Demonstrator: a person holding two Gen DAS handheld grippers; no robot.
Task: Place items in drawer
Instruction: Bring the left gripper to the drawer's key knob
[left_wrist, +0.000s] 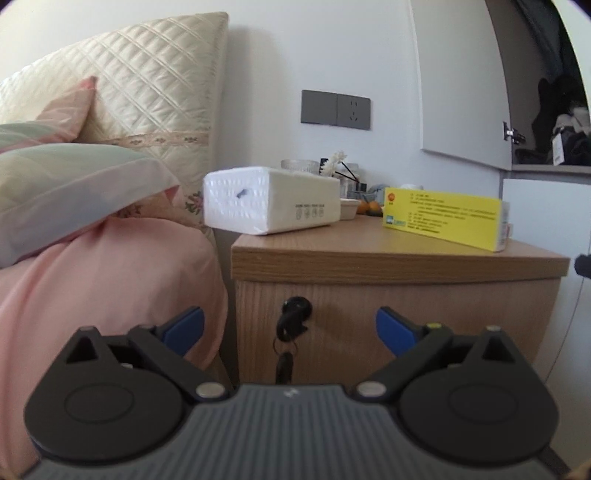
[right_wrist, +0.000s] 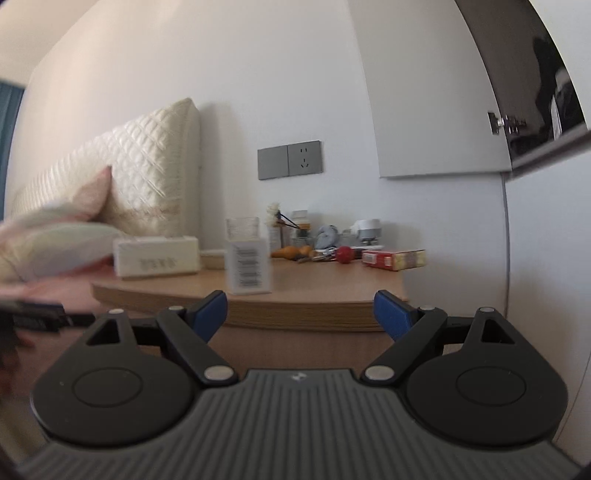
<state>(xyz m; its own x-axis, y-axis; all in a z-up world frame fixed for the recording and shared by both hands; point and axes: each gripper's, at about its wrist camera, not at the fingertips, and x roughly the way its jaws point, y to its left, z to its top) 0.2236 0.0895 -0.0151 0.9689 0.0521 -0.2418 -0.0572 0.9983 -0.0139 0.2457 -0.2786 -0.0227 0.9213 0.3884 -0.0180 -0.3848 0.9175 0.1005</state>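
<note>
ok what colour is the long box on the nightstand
Yellow, with small printed text; the long box shows best in the left wrist view.

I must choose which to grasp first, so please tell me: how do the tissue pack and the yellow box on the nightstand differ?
The tissue pack is white and thick; the yellow box is bright yellow and thin. The tissue pack sits at the left edge beside the bed and overhangs the corner; the yellow box stands at the right. Both rest on the nightstand, untouched.
</note>
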